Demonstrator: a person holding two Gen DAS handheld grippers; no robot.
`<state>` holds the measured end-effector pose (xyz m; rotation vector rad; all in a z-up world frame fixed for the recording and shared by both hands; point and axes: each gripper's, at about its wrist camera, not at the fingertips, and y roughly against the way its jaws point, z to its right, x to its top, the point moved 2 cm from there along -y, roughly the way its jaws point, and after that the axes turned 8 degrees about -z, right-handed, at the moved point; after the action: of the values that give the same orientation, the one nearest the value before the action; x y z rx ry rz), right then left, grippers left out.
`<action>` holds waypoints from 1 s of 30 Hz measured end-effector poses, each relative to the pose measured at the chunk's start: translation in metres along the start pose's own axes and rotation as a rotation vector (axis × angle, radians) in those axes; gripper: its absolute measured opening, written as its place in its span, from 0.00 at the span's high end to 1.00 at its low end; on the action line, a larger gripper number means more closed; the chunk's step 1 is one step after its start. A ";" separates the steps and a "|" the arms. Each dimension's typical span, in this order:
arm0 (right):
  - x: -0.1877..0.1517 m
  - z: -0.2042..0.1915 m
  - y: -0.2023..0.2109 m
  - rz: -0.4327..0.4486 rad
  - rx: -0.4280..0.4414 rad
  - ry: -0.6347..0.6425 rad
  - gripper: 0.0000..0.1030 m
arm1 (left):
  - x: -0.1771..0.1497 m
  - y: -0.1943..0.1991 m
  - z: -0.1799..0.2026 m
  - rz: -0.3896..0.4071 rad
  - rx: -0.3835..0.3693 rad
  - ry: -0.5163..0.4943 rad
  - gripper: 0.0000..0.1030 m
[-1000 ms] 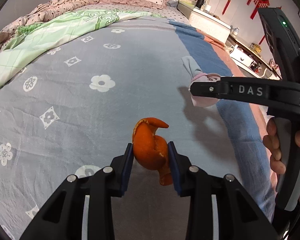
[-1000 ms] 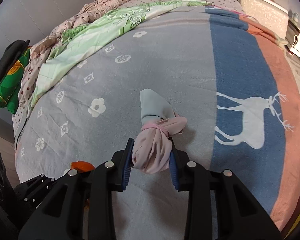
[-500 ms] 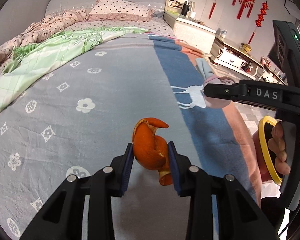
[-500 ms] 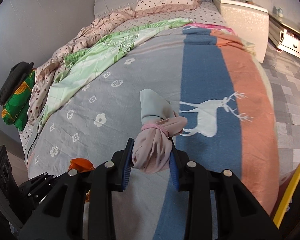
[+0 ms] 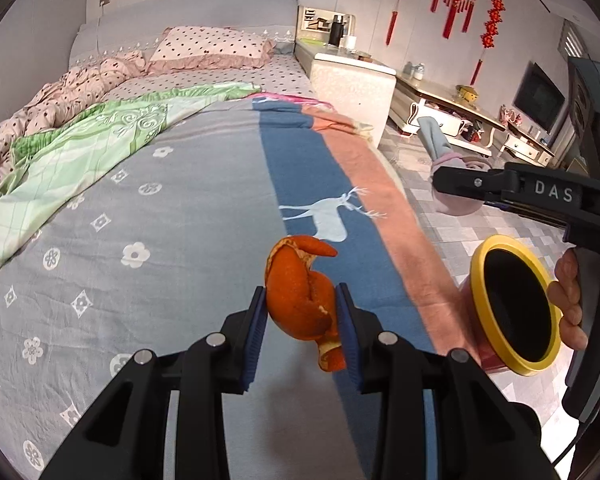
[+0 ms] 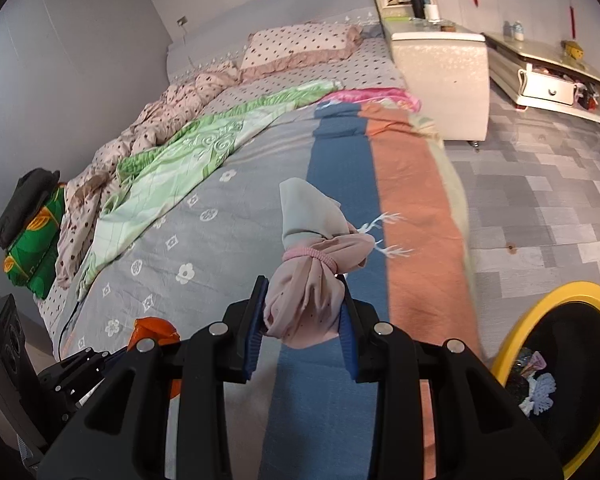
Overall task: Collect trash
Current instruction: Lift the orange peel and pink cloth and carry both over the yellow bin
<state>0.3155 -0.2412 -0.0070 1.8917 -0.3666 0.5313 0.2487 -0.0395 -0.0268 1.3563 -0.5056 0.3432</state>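
Curled, pitted orange peel pinched in left tongs; soft pink tied cloth bundle in right tongs.

Pitted, waxy orange peel, soft matt cloth bundle, woven bedspread, glossy yellow-rimmed plastic bin.

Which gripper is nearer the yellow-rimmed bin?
Right. The right gripper, shut on the tied cloth bundle, is beside the bin; the left gripper, holding orange peel, is over the bed, farther away.
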 end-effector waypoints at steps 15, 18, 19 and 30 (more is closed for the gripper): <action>-0.005 0.099 0.106 0.138 -0.102 -0.113 0.70 | 0.030 0.014 0.095 0.026 -0.086 -0.098 0.69; -0.009 0.120 0.124 0.160 -0.115 -0.143 0.70 | 0.034 0.014 0.120 0.027 -0.106 -0.127 0.69; -0.011 0.126 0.129 0.166 -0.118 -0.151 0.70 | 0.035 0.014 0.127 0.028 -0.109 -0.135 0.69; -0.035 0.203 0.184 0.213 -0.173 -0.246 0.70 | 0.043 0.009 0.203 0.020 -0.170 -0.206 0.69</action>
<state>0.2348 -0.4973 0.0564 1.7629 -0.7586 0.3930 0.2508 -0.2389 0.0302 1.2278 -0.7041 0.1733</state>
